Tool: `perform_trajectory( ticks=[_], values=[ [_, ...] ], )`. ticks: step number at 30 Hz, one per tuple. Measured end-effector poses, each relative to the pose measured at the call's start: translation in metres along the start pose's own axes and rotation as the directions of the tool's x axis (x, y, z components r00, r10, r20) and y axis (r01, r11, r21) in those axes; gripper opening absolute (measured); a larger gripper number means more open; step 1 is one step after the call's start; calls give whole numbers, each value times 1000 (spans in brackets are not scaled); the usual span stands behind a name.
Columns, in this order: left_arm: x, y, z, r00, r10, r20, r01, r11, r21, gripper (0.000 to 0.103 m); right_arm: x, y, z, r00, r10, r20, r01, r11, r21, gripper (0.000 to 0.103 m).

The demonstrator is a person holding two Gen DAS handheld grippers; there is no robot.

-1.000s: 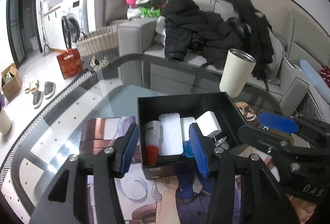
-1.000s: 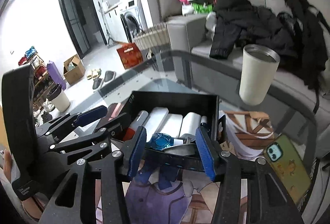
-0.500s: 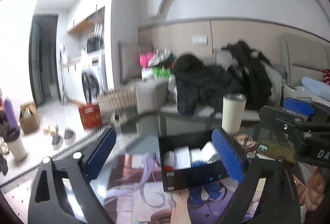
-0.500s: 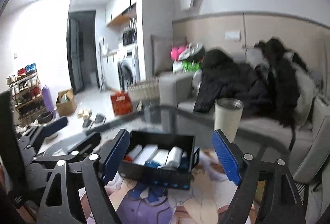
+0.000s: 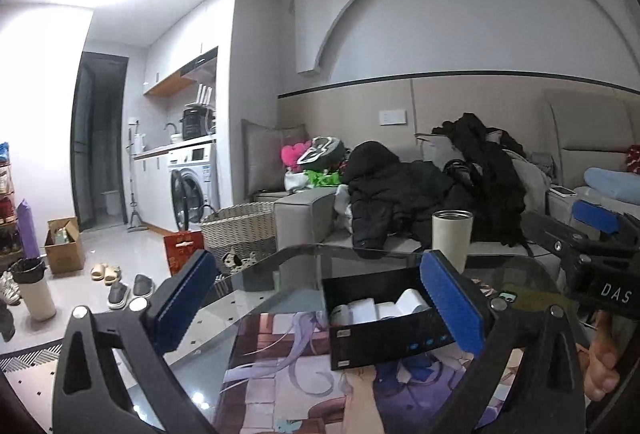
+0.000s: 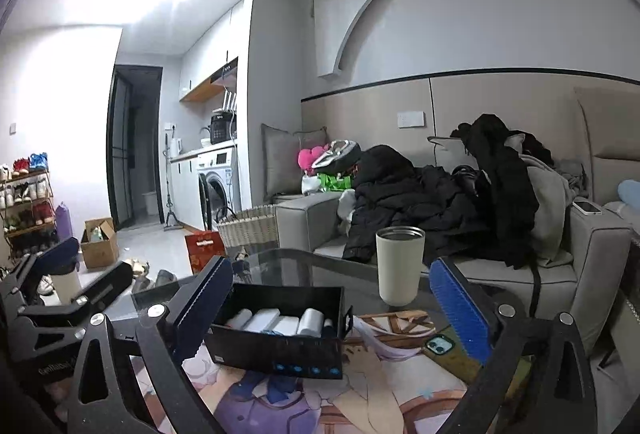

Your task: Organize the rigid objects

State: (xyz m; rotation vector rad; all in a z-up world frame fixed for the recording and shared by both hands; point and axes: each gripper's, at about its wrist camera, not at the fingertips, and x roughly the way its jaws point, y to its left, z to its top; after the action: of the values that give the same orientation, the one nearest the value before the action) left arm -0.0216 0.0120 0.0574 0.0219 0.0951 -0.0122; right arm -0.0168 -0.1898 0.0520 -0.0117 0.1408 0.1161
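Note:
A black open box (image 5: 384, 330) stands on an illustrated mat (image 5: 304, 386) on the glass table; it also shows in the right wrist view (image 6: 280, 338). Several white containers (image 6: 276, 320) lie side by side in it. My left gripper (image 5: 316, 306) is wide open and empty, raised and pulled back from the box. My right gripper (image 6: 332, 306) is wide open and empty, also back from the box. Each gripper shows at the edge of the other's view.
A cream tumbler (image 6: 399, 265) stands on the table behind the box. A phone in a patterned case (image 6: 452, 354) lies on the mat to the right. A grey sofa (image 6: 480, 266) with dark clothes is behind the table. A wicker basket (image 5: 240, 230) sits on the floor.
Both grippers have opened wide and drawn up and back from the box, which now looks smaller and farther. The box and its contents have stayed in place.

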Motion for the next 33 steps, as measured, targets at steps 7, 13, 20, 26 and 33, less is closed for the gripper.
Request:
perform_trajectory(
  ticks=[7, 13, 20, 26, 33],
  values=[
    [6, 2, -13, 999, 49, -22, -50, 999, -22, 103, 9, 2, -9, 1000, -3, -31, 3, 1000, -4, 101],
    [3, 3, -16, 999, 48, 11, -48, 998, -45, 103, 12, 7, -10, 999, 5, -42, -5, 1000, -1, 101],
    [3, 3, -15, 999, 51, 20, -50, 998, -49, 103, 18, 6, -15, 998, 2, -67, -2, 1000, 2, 101],
    [3, 2, -16, 998, 51, 29, -49, 997, -51, 103, 19, 7, -17, 998, 8, -68, -8, 1000, 0, 101],
    [3, 2, -16, 998, 50, 28, -48, 997, -52, 103, 19, 7, -20, 997, 10, -71, -11, 1000, -1, 101]
  ],
)
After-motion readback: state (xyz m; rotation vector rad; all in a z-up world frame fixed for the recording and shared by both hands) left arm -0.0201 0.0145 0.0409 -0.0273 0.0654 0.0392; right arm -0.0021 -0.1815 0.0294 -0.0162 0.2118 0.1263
